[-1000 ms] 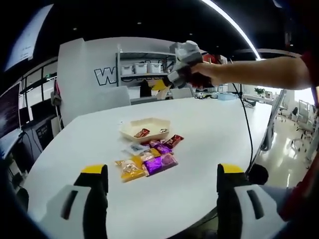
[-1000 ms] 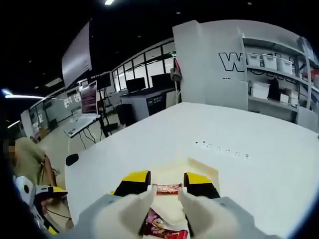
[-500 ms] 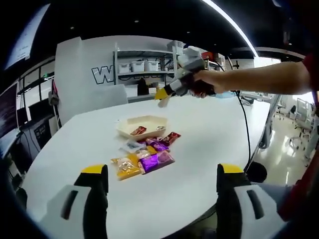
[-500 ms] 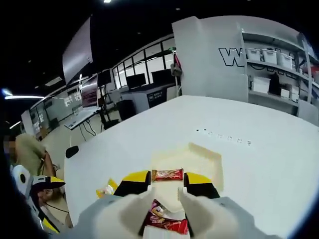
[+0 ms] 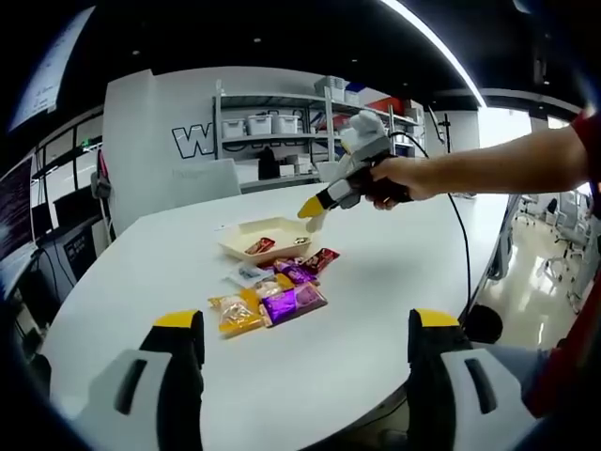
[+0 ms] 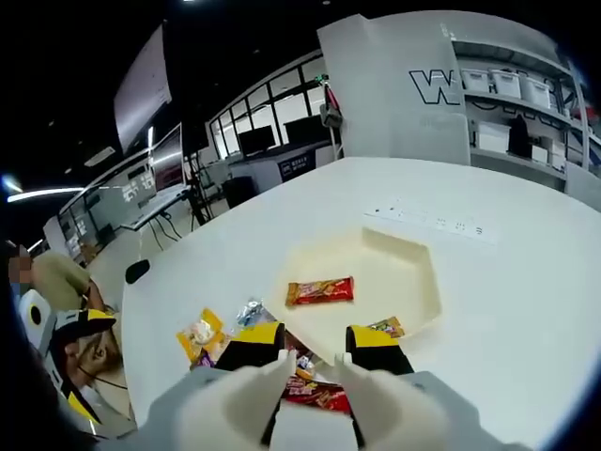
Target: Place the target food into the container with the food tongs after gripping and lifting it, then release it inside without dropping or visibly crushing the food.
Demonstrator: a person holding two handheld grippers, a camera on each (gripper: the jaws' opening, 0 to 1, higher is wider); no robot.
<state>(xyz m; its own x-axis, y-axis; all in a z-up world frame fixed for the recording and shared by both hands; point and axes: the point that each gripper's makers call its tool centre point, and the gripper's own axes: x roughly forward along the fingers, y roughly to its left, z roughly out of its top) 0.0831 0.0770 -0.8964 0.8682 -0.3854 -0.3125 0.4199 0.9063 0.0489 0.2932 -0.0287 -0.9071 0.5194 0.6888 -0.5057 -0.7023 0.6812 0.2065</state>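
In my left gripper view, the left gripper sits low over the white table with its jaws spread wide and nothing between them. Further in lies a heap of snack packets, just beside the cream tray, which holds a red bar. Right of that, a hand holds my right gripper above the tray, its jaws narrowly parted and carrying nothing.
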